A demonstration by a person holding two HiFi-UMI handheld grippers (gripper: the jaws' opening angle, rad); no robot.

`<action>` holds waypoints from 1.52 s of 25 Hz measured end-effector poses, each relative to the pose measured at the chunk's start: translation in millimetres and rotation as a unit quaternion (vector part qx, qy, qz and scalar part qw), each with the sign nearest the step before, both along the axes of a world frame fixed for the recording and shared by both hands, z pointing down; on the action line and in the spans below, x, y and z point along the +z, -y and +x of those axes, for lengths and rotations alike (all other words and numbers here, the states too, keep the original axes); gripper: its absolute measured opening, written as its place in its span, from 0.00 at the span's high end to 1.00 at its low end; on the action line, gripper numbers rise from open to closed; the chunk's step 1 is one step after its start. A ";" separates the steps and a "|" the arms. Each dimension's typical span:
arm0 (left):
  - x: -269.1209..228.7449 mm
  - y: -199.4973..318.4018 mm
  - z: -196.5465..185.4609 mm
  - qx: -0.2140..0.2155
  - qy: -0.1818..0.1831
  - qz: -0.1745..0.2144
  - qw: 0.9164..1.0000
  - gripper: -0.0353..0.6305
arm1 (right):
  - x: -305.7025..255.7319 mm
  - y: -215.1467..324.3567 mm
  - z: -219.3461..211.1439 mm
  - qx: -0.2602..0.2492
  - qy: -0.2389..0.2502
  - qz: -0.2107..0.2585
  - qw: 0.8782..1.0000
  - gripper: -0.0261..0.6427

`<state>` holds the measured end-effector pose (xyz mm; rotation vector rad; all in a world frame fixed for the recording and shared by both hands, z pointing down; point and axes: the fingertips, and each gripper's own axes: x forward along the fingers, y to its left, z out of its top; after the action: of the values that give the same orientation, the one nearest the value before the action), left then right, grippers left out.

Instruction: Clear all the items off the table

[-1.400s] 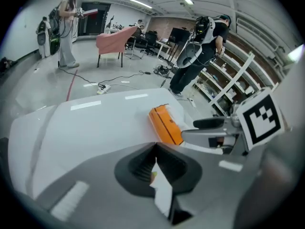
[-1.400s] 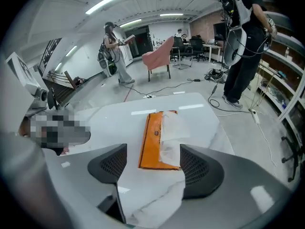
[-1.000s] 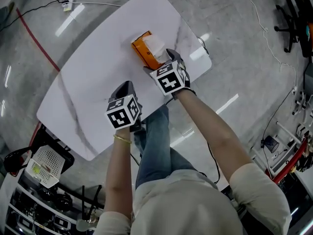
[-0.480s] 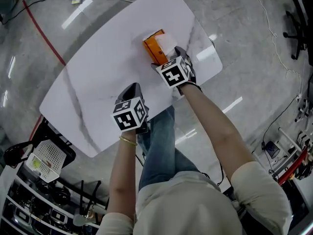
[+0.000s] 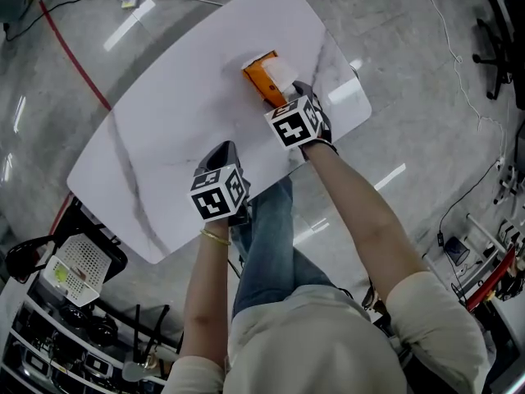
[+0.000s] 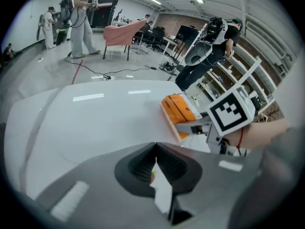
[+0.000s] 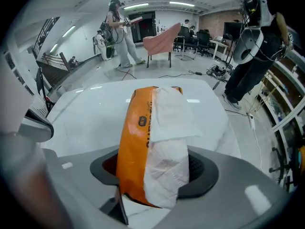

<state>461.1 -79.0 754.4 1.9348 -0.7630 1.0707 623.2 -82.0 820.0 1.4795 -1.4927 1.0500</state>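
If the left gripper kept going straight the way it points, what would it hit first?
Most likely the bare white tabletop just ahead of the left gripper; the orange tissue pack lies off to its right.

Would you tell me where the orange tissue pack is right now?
In the head view the tissue pack lies on the far right part of the table, between the right tongs, which have just been closing on it.

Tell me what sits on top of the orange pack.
A bunched white tissue lies on the orange pack. The face beneath it is covered; any opening can't be seen.
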 end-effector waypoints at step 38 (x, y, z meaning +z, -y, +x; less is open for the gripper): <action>-133.8 -76.8 -84.7 0.034 -0.045 0.044 0.997 0.93 | -181.4 -110.2 -111.6 0.063 -0.013 0.074 0.995 0.53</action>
<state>376.4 -2.2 620.6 2.0822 -0.7097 0.9981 511.6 28.2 638.6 1.7040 -1.5021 1.0075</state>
